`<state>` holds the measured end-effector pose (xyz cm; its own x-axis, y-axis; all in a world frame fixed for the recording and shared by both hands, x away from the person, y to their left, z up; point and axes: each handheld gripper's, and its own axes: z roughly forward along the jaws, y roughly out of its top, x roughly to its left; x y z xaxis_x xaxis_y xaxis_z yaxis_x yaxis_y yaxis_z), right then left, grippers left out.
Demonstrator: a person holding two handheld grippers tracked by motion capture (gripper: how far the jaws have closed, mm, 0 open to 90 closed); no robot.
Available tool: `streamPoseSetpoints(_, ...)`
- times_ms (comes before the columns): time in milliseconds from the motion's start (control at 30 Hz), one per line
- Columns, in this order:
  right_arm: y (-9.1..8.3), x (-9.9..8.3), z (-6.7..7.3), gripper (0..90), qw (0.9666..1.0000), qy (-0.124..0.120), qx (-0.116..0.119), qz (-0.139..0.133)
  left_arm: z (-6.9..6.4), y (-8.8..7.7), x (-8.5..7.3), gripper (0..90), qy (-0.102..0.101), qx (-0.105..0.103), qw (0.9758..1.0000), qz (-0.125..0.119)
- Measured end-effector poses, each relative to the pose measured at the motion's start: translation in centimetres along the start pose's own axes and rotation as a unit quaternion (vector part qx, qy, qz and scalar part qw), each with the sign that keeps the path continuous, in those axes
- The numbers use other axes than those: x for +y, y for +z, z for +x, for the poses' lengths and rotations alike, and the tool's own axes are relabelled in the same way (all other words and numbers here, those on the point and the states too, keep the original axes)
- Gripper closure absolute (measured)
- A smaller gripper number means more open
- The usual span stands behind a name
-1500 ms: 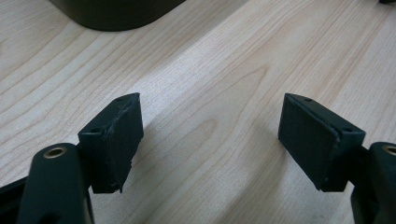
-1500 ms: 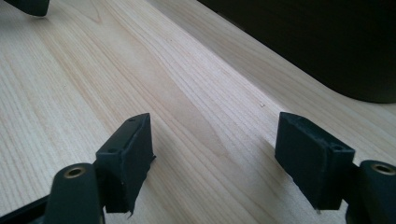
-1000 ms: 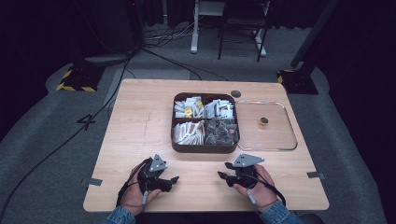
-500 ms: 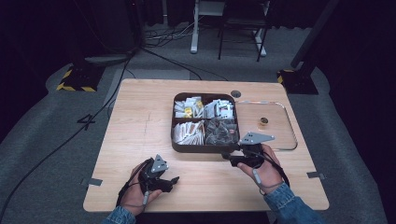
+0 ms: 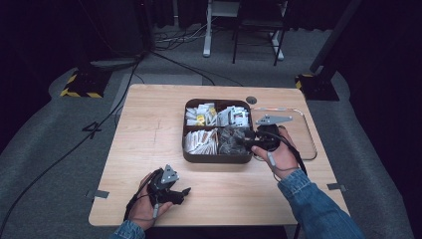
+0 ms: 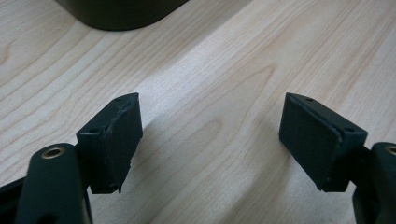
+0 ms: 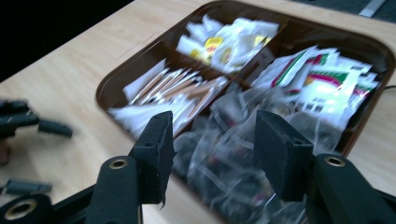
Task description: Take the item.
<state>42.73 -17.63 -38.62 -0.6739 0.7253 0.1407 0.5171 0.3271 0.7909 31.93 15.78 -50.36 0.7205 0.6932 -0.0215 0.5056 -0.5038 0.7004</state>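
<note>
One wooden table [image 5: 149,129]; one dark brown tray [image 5: 217,158] with four compartments, each holding one kind of packet: white sachets with yellow marks [image 5: 200,114], white packets with red and green print [image 5: 233,115], long pale stick packets [image 5: 200,141], and clear wrapped bags [image 5: 230,139], the number within each too jumbled to count; one clear lid [image 5: 304,134] beside the tray; two grippers, left gripper [image 5: 180,193] and right gripper [image 5: 247,140], each with two black jaws; two hands.

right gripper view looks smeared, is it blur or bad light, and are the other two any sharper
Right gripper view: motion blur smears the tray and its sachets, while the right tool itself stays crisp. Left gripper view: sharp wood grain on the table, with soft shadows under the open left tool. High view: evenly lit tabletop, dark surroundings, slightly soft.
</note>
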Motion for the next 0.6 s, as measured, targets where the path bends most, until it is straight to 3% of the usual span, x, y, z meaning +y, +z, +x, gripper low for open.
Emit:
streamPoseSetpoints(200,1.4,2.2,-1.5,47.7,0.9998,0.013,-0.017,-0.002,0.1,0.0,0.0,21.9,-0.003,0.001,1.0000,0.000)
streamPoseSetpoints(367,2.3,3.2,-1.9,46.8,0.9996,0.008,-0.028,-0.004,0.2,0.0,0.0,21.9,-0.001,0.002,1.0000,0.000)
streamPoseSetpoints(467,3.4,4.1,-2.7,45.6,0.9987,-0.009,-0.050,-0.005,0.2,0.0,0.0,21.9,-0.003,0.004,1.0000,0.001)
streamPoseSetpoints(600,4.7,4.8,-3.6,45.5,0.9985,0.003,-0.054,0.003,0.2,-0.1,-0.1,21.9,-0.004,0.005,1.0000,0.001)
